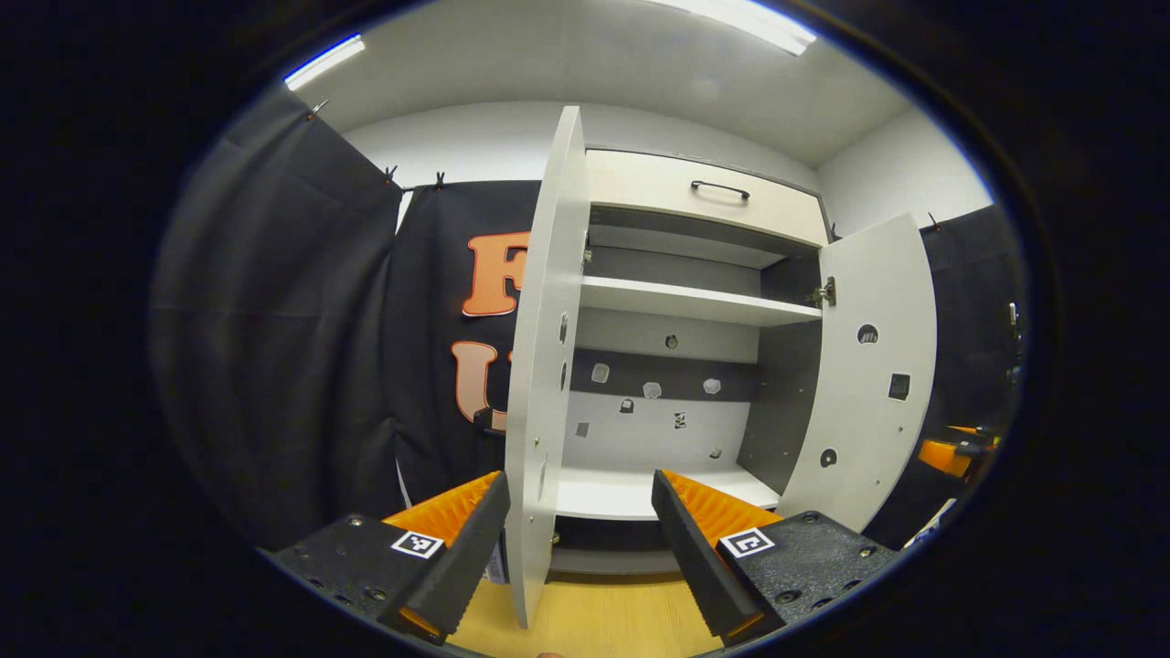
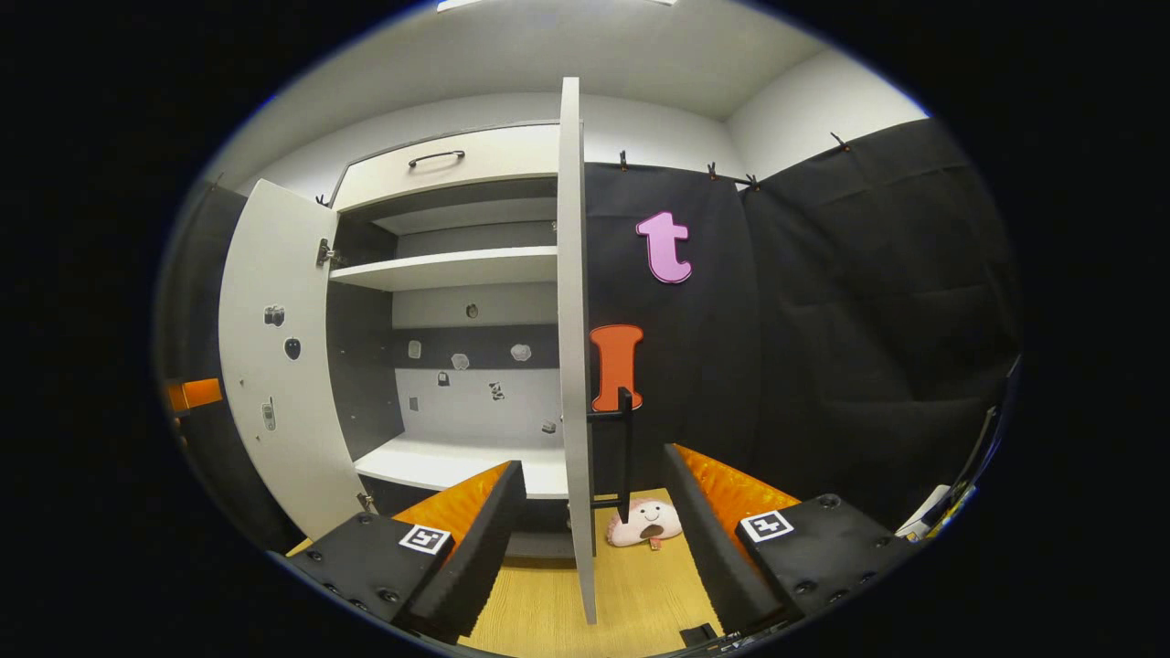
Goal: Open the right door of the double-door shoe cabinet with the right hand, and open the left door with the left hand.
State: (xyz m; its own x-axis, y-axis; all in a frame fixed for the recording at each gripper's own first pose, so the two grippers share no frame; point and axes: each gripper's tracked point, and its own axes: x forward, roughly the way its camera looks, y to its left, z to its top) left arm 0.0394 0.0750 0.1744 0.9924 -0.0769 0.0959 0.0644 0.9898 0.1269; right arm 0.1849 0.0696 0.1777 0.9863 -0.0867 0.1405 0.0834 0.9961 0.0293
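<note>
The shoe cabinet [image 1: 676,302] stands with both doors swung wide, baring its white shelves. In the left gripper view the left door [image 1: 544,347] shows edge-on between my left gripper's [image 1: 579,480] fingers, which are spread apart and not pressing on it. The right door [image 1: 868,366] hangs open at the right. In the right gripper view the right door [image 2: 571,347] stands edge-on, with its black handle [image 2: 624,448] between the fingers. My right gripper [image 2: 592,461] is open and straddles that edge. The left door [image 2: 274,366] hangs open at the left.
A drawer [image 1: 704,196] with a black handle tops the cabinet. A pink plush toy [image 2: 644,523] lies on the wooden floor [image 2: 631,585] by the right door. Black cloth walls close in on both sides. Part of the other gripper [image 1: 951,452] shows far right.
</note>
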